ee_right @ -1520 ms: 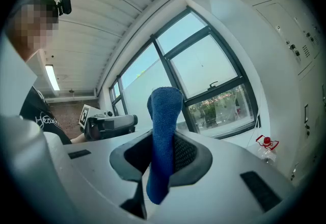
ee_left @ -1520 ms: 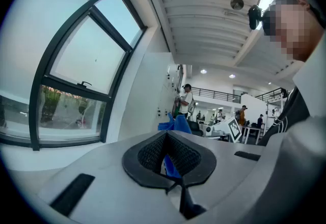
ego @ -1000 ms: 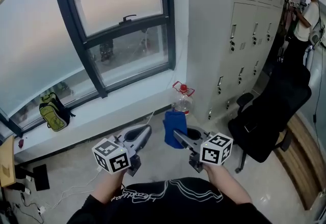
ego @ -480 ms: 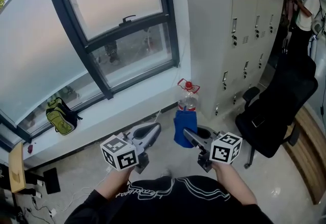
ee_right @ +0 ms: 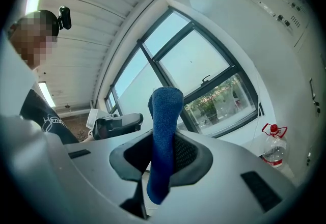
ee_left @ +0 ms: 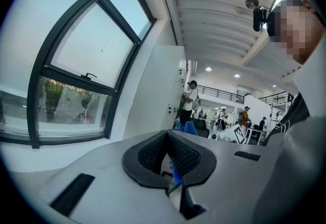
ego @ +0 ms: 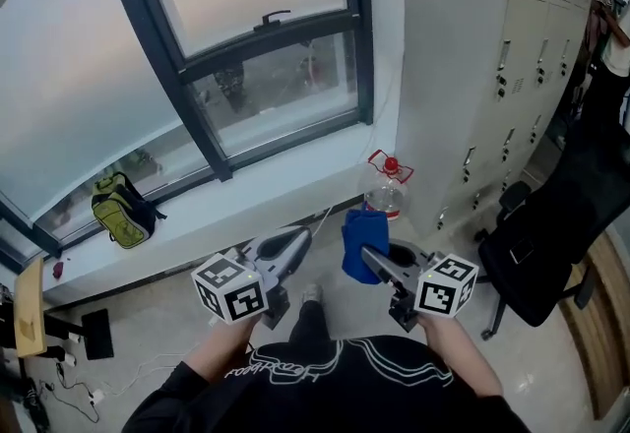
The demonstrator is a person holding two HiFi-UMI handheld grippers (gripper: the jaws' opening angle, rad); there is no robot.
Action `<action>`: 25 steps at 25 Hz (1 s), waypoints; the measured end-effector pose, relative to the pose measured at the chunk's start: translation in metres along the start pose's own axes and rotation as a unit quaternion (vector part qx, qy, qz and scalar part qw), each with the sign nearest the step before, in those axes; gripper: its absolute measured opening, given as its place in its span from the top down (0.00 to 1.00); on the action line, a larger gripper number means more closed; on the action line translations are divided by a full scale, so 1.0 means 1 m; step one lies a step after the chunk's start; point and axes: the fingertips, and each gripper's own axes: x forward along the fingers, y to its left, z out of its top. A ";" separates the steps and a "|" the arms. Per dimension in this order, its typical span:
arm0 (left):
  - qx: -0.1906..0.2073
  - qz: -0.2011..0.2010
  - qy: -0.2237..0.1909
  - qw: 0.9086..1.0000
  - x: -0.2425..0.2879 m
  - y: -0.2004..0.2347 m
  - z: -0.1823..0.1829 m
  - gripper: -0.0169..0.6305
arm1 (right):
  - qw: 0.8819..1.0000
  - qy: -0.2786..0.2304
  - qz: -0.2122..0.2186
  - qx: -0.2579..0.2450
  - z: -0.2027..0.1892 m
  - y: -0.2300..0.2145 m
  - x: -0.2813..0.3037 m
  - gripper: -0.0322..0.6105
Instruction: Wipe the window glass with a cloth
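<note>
1. Here, the right gripper (ego: 368, 255) is closed on a blue cloth (ego: 358, 240); the two jaws press the cloth from both sides.
2. The cloth stands up from the jaws as a folded strip, and its lower end hangs out under them. It is in the air, below the right part of the window (ego: 258, 77), and it does not touch the glass.
3. The left gripper (ego: 297, 240) is held just to the left of the right one, also below the window. Its jaws are pressed together.
4. Both grippers point toward the wall under the window, and each one is held in a hand of the person, low in the head view.
5. A clear plastic bottle (ego: 388, 195) with a red cap and a red handle stands on the floor below the right corner of the window, just behind the cloth.
6. A green and black backpack (ego: 122, 213) lies below the left part of the window.
7. Grey lockers (ego: 512, 77) stand to the right of the window, and a black office chair (ego: 549, 244) is in front of them.
</note>
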 end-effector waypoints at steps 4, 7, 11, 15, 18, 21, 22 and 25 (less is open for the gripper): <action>-0.010 0.018 -0.018 1.000 -0.005 0.080 0.006 0.96 | 1.000 0.011 0.020 -0.006 -0.001 -0.021 0.075 0.85; -0.027 0.033 -0.027 0.999 -0.004 0.159 0.014 0.96 | 0.999 0.028 0.026 -0.001 -0.002 -0.050 0.147 0.85; -0.038 0.055 -0.021 0.998 -0.004 0.284 0.037 0.96 | 0.999 0.041 0.022 0.011 0.016 -0.095 0.266 0.85; -0.044 0.073 -0.027 0.996 -0.002 0.419 0.073 0.96 | 0.998 0.048 0.029 -0.005 0.051 -0.137 0.405 0.85; -0.048 0.084 -0.038 0.995 0.000 0.501 0.097 0.96 | 0.998 0.050 0.041 -0.015 0.072 -0.156 0.493 0.85; -0.056 0.092 -0.047 0.993 0.003 0.559 0.108 0.96 | 0.997 0.057 0.046 -0.024 0.079 -0.174 0.552 0.85; -0.060 0.096 -0.050 0.992 0.004 0.574 0.110 0.96 | 0.997 0.060 0.048 -0.024 0.079 -0.179 0.567 0.85; -0.069 0.108 -0.050 0.991 0.007 0.609 0.112 0.96 | 0.996 0.071 0.054 -0.016 0.077 -0.193 0.600 0.85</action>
